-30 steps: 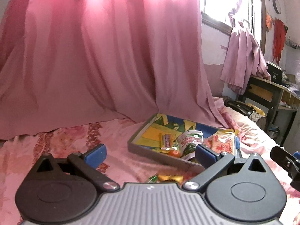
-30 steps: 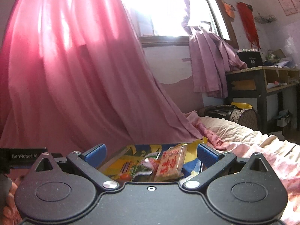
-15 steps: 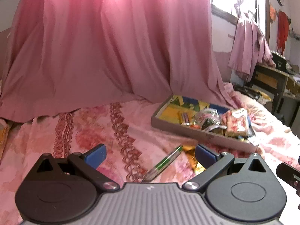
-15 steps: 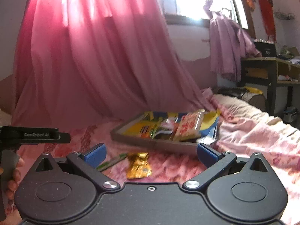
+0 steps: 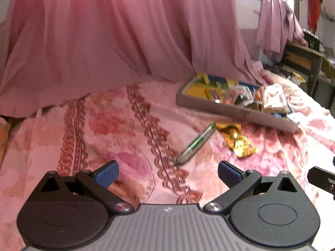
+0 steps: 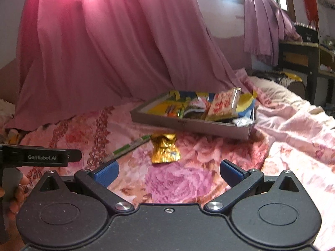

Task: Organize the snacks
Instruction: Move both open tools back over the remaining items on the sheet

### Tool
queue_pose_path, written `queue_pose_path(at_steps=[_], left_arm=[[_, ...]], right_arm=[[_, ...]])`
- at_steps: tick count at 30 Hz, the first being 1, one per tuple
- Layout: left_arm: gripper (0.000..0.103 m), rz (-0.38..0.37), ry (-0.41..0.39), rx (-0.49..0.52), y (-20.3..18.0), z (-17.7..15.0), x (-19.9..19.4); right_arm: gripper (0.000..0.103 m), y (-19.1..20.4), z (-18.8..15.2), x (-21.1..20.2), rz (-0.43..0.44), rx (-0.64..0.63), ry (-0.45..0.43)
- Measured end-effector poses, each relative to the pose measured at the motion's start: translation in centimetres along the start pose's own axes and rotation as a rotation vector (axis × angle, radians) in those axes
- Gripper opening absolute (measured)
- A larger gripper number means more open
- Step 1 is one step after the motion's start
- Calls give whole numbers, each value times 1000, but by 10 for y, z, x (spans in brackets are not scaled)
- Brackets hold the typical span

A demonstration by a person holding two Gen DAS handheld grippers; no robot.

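Note:
A grey cardboard tray (image 5: 234,109) (image 6: 188,124) on the pink floral bedspread holds several snack packets, among them a red-and-white pack (image 6: 223,105) (image 5: 273,97). In front of the tray lie a gold foil packet (image 5: 238,140) (image 6: 165,148) and a long thin green-and-white stick packet (image 5: 195,144) (image 6: 130,145). My left gripper (image 5: 168,172) hovers open over the bedspread, short of the stick packet. My right gripper (image 6: 168,172) is open too, just short of the gold packet. Neither holds anything.
A pink curtain (image 6: 104,41) hangs down onto the bed behind the tray. A dark desk (image 6: 303,52) stands at the far right below a window. The other gripper's body (image 6: 35,156) and a hand (image 6: 14,196) show at the left of the right wrist view.
Both grippers have pulled back and tilted down from the tray. The gold packet and the green stick packet on the bedspread have come into full view. Both stay open.

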State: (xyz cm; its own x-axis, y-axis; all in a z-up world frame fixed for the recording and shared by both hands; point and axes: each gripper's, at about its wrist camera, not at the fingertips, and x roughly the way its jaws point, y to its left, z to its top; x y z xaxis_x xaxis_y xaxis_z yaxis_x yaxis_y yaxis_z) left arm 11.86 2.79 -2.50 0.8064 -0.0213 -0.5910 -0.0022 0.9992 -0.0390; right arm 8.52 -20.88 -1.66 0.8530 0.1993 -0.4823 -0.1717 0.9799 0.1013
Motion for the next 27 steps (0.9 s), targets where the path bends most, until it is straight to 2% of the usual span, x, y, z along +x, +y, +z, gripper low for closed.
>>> queue_pose_path(at_steps=[7, 13, 21, 27], left_arm=[[102, -1, 48, 56, -1, -4, 20], [102, -12, 78, 85, -2, -8, 35], [103, 0, 101, 80, 1, -9, 50], [103, -4, 105, 75, 1, -6, 57]], right_arm=[[102, 2, -7, 21, -33, -21, 97], [102, 7, -13, 35, -35, -50, 142], [102, 10, -15, 46, -41, -58, 164], [102, 3, -13, 47, -56, -18, 138]])
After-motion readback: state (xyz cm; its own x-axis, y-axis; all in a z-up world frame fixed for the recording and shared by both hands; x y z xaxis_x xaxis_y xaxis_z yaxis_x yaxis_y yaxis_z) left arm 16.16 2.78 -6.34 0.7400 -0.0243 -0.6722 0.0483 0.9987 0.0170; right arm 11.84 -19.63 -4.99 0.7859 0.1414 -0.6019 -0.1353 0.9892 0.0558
